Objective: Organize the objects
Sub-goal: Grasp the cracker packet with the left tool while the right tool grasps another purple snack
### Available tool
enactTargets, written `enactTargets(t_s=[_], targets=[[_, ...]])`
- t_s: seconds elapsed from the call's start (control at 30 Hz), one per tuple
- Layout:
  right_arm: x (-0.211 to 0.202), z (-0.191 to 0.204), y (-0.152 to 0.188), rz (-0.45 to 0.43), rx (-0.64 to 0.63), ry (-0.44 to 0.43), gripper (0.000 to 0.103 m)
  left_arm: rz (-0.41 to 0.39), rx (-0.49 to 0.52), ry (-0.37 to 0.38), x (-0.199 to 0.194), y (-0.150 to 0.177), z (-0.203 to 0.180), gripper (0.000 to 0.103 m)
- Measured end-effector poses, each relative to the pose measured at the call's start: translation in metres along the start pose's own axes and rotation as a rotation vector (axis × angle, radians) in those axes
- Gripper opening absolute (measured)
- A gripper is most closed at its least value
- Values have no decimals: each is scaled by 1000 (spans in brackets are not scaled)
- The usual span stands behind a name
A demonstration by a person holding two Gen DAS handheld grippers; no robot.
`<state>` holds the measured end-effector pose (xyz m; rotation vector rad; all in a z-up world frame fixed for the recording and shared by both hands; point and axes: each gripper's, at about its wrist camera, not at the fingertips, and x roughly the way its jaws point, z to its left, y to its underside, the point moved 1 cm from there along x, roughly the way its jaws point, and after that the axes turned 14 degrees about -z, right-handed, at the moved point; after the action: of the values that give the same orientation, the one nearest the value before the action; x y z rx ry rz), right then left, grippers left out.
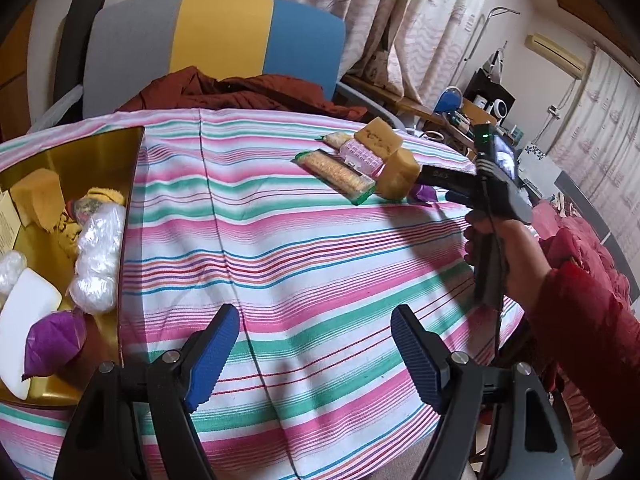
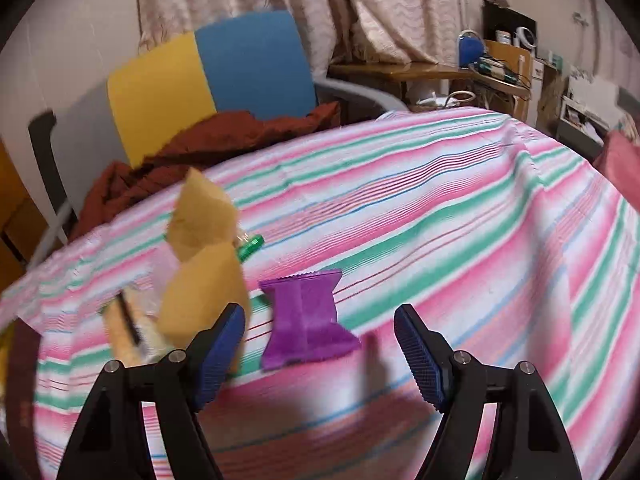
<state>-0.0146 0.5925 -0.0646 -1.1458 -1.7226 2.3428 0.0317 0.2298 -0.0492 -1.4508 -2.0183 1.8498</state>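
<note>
Between the right gripper (image 2: 320,350) open jaws lies a purple packet (image 2: 306,320).

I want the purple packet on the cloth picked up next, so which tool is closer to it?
Right. The right tool is open just short of the purple packet, which lies ahead between its fingers. The left tool hangs open near the gold tray, far across the table.

The right wrist view is blurry, so the two yellow sponges (image 2: 204,280) look smeared, the purple packet (image 1: 424,192) hides behind the right gripper (image 1: 430,184) in the left view, and the gold tray (image 1: 100,148) is cut off at the left edge.
</note>
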Motion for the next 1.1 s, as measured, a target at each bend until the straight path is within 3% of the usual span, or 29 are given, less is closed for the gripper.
enactTargets(t_s=[0.2, 0.47, 0.77, 0.93, 1.1], targets=[[22, 1, 11, 47, -20, -30, 55, 22, -11, 1, 16, -5, -4, 80], [12, 1, 19, 20, -10, -48, 54, 55, -57, 6, 64, -27, -14, 79], [3, -6, 27, -19, 46, -16, 54, 90, -114, -56, 147, -69, -34, 80], [3, -2, 29, -26, 23, 3, 54, 82, -138, -135, 192, -90, -44, 80], [4, 0, 31, -35, 10, 15, 54, 155, -118, -201, 237, -93, -48, 80]])
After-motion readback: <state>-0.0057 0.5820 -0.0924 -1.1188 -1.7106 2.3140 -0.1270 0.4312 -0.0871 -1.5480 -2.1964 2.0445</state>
